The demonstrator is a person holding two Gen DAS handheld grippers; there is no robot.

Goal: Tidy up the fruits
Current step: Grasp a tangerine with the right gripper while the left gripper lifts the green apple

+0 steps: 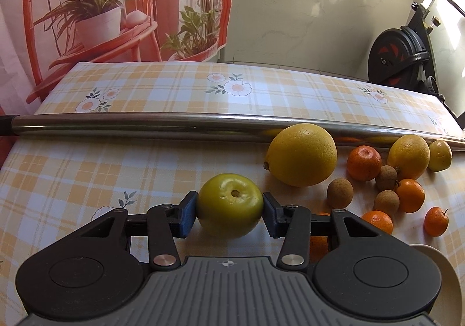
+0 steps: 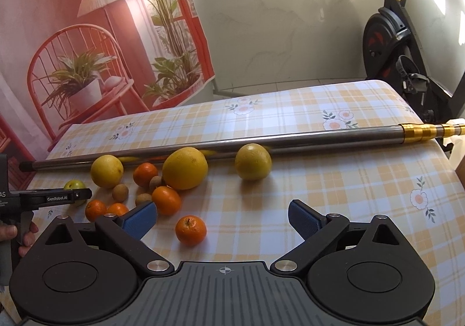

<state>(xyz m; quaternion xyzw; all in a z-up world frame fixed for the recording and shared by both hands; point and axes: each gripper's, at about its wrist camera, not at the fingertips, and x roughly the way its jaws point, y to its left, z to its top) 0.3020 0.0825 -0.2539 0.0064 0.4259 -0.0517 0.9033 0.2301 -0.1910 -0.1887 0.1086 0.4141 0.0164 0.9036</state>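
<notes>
My left gripper is shut on a green apple, both blue pads pressing its sides just above the checked tablecloth. To its right lie a big yellow citrus, several small oranges and brown longans. In the right wrist view my right gripper is open and empty, with a small orange just ahead between its fingers. The left gripper shows at the far left there, holding the green apple. Yellow citrus and another lie beyond.
A long steel pole lies across the table behind the fruit, with a gold end on the right. A beige bowl rim shows at the lower right of the left wrist view. An exercise bike stands beyond the table.
</notes>
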